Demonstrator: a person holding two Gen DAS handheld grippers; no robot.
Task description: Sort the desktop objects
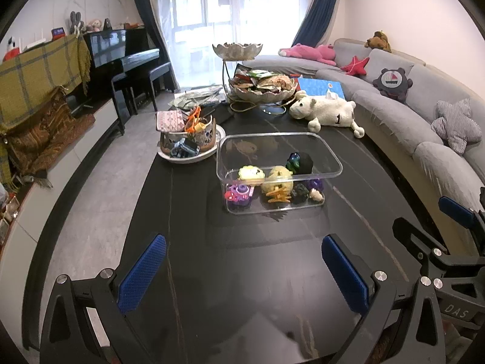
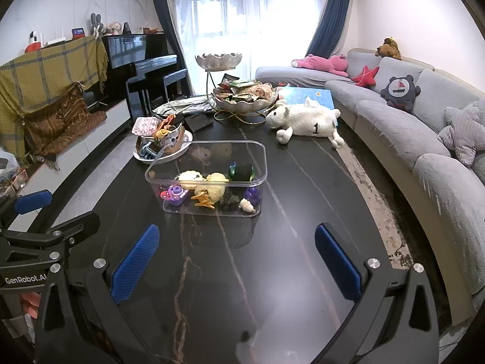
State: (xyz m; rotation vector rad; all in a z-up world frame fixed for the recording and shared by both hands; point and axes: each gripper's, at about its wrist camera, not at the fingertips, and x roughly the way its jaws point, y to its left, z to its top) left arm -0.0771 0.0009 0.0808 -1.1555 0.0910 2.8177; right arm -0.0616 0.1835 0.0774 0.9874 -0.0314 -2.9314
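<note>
Plainly, the clear bin (image 1: 279,172) sits mid-tabletop (image 2: 303,212) with the small toys already inside it: a purple toy (image 1: 239,194), a yellow duck (image 1: 276,183), a dark green figure (image 1: 293,161) and a few more I cannot name. Its long axis runs across my view, left to right, mouth upward, and in the right wrist view it looks slightly skewed. I see no loose small items on the dark surface near me, so I judge the sorting is late or between picks. My left gripper (image 1: 242,276) is spread wide and empty, hovering short of the bin; my right gripper (image 2: 236,264) is likewise spread and empty beside it. Next I would need a fresh target, perhaps from the cluttered dish (image 1: 189,142) just left of the bin, or the plush sheep (image 1: 326,112) beyond it.
</note>
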